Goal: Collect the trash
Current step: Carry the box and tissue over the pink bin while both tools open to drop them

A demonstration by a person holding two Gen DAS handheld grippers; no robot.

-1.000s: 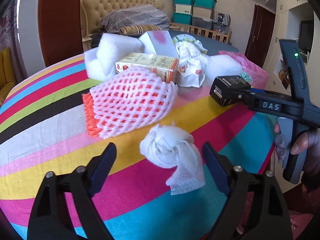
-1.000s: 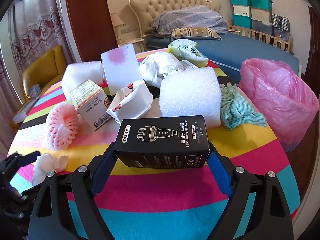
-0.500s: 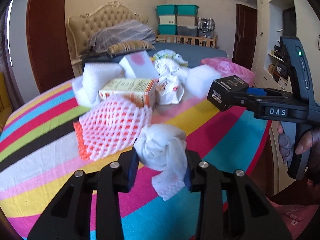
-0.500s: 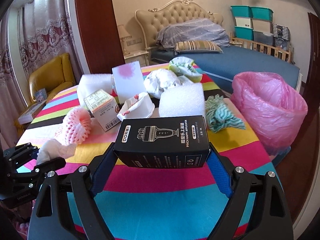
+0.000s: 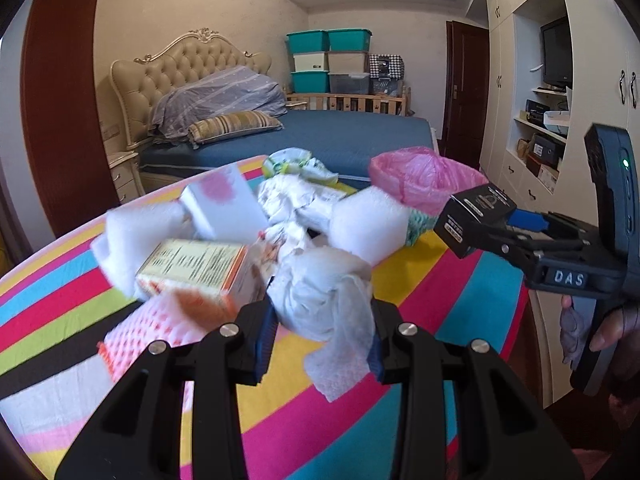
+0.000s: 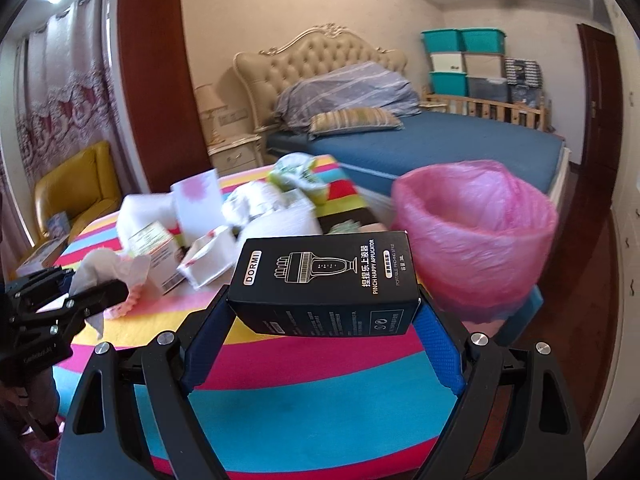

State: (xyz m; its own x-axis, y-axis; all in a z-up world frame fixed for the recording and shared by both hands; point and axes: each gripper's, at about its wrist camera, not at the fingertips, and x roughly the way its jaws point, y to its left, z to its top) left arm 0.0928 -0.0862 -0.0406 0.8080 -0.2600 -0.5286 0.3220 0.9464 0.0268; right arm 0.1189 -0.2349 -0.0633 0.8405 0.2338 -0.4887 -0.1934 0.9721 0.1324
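My left gripper [image 5: 320, 332] is shut on a crumpled white tissue wad [image 5: 324, 292] and holds it above the striped table [image 5: 400, 400]. My right gripper [image 6: 320, 320] is shut on a black DORMI box [image 6: 324, 280], held above the table's near edge. The box also shows in the left wrist view [image 5: 474, 216]. A bin lined with a pink bag [image 6: 476, 236] stands off the table's far right side, open at the top. The left gripper with the tissue shows at the left of the right wrist view [image 6: 100, 280].
On the table lie a pink foam fruit net [image 5: 148, 332], a yellow carton [image 5: 196, 268], white foam blocks [image 5: 368, 224], a white card with a pink blot [image 5: 224, 204], crumpled wrappers [image 5: 292, 200] and a green cloth [image 5: 418, 226]. A bed [image 6: 432, 144] stands behind.
My left gripper closed on the tissue wad and lifted it off the table. My right gripper has risen with the black box and turned toward the pink bin.
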